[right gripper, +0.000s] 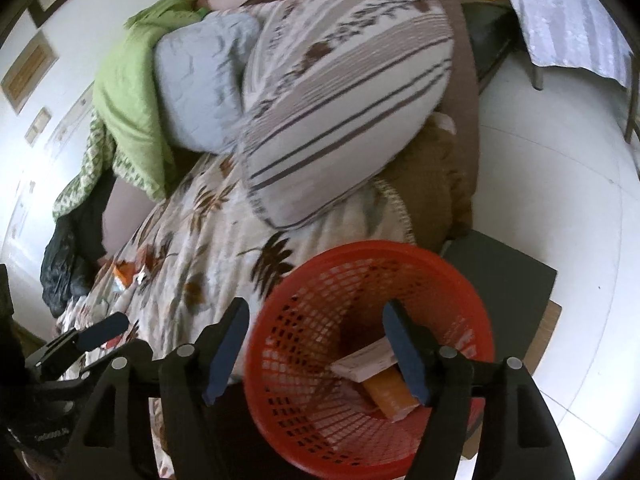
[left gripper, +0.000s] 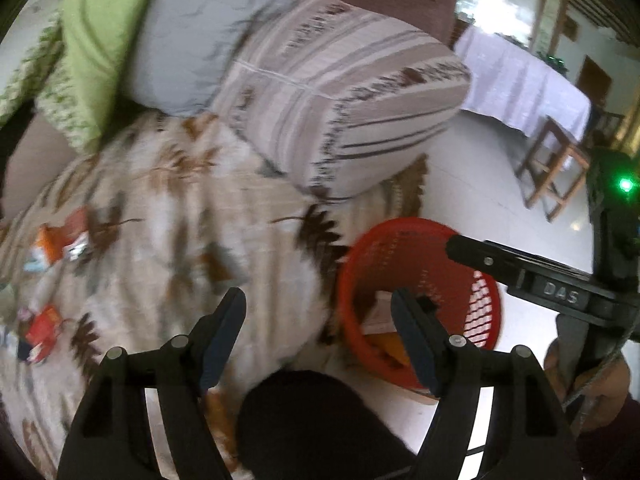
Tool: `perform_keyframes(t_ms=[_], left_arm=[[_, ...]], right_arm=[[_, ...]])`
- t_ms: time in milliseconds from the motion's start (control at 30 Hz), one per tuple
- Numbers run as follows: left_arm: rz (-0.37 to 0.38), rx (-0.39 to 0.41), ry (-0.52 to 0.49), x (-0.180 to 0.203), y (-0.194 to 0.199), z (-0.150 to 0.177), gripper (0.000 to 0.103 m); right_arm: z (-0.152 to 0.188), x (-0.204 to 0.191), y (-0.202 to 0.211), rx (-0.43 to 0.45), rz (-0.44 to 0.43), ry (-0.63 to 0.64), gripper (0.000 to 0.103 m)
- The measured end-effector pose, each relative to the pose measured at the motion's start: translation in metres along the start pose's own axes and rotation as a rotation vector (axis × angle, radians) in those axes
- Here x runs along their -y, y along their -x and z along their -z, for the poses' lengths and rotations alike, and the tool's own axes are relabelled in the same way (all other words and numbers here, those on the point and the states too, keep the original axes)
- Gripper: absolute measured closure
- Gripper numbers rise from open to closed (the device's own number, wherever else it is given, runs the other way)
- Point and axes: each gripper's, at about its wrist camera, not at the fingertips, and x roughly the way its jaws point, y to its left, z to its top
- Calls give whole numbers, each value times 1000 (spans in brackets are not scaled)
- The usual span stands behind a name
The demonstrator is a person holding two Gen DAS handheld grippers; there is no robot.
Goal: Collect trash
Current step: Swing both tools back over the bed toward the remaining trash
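Observation:
A red mesh basket [right gripper: 320, 300] stands beside the bed; it also shows in the left wrist view [left gripper: 400, 248]. Inside lie a pale flat box [right gripper: 366, 362] and an orange packet [right gripper: 390, 394]. My right gripper [right gripper: 316, 328] is open and empty, hovering over the basket's near rim. My left gripper [left gripper: 320, 312] is open and empty above the bed edge, left of the basket. Orange wrappers [left gripper: 60, 242] and red wrappers [left gripper: 42, 330] lie on the leaf-print bedspread [left gripper: 168, 216] at far left; the orange ones also show in the right wrist view [right gripper: 128, 272].
A large striped pillow [left gripper: 340, 92] and a green blanket [left gripper: 96, 32] lie on the bed. A wooden stool [left gripper: 556, 168] and a cloth-covered table [left gripper: 516, 76] stand on the white floor. A dark mat [right gripper: 504, 272] lies beside the basket.

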Motion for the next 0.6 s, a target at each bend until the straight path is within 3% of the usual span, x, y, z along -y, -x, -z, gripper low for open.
perform_keyframes(t_ms=[133,300,600], left_arm=[[-103,24,18,-26,19,12,28],[-187,38,114,-82,44,31,24],[-476,16,422,-250,79,76,24]], right_arm=[[8,-34,-5,1,3,97,14],[18,-81,-17,-24,-5,232,13],[43,-154,-54,-131,-132,375,13]])
